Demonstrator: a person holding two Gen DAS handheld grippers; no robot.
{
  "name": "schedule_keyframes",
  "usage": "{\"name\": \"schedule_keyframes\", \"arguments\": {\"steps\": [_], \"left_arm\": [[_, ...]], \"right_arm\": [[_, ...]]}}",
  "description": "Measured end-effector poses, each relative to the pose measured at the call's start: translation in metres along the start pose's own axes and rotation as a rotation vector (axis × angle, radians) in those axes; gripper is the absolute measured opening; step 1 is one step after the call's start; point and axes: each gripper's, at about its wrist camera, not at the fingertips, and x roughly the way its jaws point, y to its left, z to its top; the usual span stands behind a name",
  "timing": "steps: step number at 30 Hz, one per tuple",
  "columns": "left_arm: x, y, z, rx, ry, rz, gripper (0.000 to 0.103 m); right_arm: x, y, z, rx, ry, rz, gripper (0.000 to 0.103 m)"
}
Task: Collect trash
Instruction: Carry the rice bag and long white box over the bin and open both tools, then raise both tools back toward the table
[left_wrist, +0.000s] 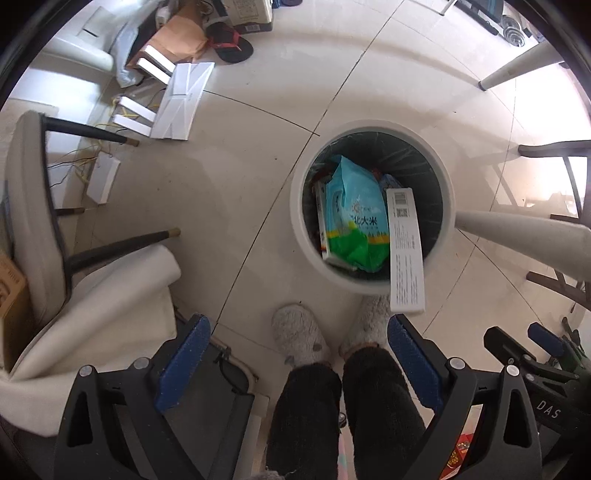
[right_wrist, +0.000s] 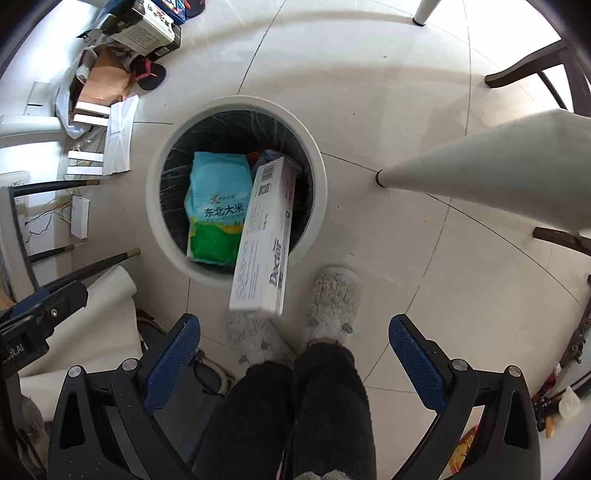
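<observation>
A round white trash bin with a dark liner stands on the tiled floor below both grippers. Inside lies a blue-and-green rice bag beside a flat box. A long white carton has its far end in the bin and its near end sticking out over the rim; nothing holds it. My left gripper points down, open and empty. My right gripper is likewise open and empty, with the carton's near end just ahead of its fingers.
The person's dark-trousered legs and furry grey slippers stand close to the bin. A white table leg slants in from the right. Chairs, a white cloth roll and boxes and papers crowd the left.
</observation>
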Motion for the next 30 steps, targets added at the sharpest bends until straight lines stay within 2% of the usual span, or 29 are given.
{"name": "schedule_keyframes", "arguments": {"steps": [8, 19, 25, 30], "left_arm": [[-0.062, 0.008, -0.040, 0.024, -0.017, 0.012, 0.098], [-0.169, 0.019, -0.092, 0.059, -0.084, 0.006, 0.098], [-0.257, 0.021, -0.103, 0.071, -0.222, 0.041, 0.098], [-0.327, 0.008, -0.084, 0.068, -0.367, 0.066, 0.098]], "right_arm": [[-0.069, 0.009, -0.043, 0.032, -0.028, -0.021, 0.103], [-0.205, 0.028, -0.108, 0.031, -0.099, -0.010, 0.103], [-0.292, 0.037, -0.130, 0.034, -0.156, 0.046, 0.103], [-0.370, 0.023, -0.122, 0.079, -0.234, 0.127, 0.103]]}}
